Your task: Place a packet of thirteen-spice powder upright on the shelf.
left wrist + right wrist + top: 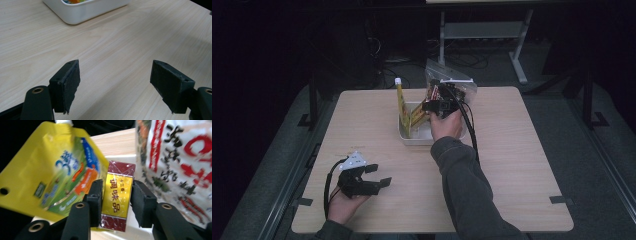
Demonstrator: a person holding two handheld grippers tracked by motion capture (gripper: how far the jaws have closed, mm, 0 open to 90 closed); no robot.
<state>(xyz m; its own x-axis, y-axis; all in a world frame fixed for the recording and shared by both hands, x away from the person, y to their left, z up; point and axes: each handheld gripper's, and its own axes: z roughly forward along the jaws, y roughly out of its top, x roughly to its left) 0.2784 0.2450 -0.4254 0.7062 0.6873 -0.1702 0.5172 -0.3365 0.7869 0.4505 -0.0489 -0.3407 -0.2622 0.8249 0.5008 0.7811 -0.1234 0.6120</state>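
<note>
Nearest the person, the left tool [372, 176] rests low on the pale wooden worktop [512, 165], its jaws spread wide with nothing between them, released and idle.

Farther out, the right tool [115, 197] is clenched on a small maroon-and-gold foil-wrapped packet [117, 196], one jaw pressed to each long side. It hovers over the shallow white rectangular plastic tray [408, 136] at the middle of the worktop.

Beside the packet stands a tall yellow spouted drink pouch [402, 102], upright in the tray. Beyond, a clear snack bag with red and black print [180, 167] leans at the tray's far side.

The step in hand appears to be moving the packet either into or out of the tray; which cannot be told. Next, the packet needs steady carrying clear of the pouch.
</note>
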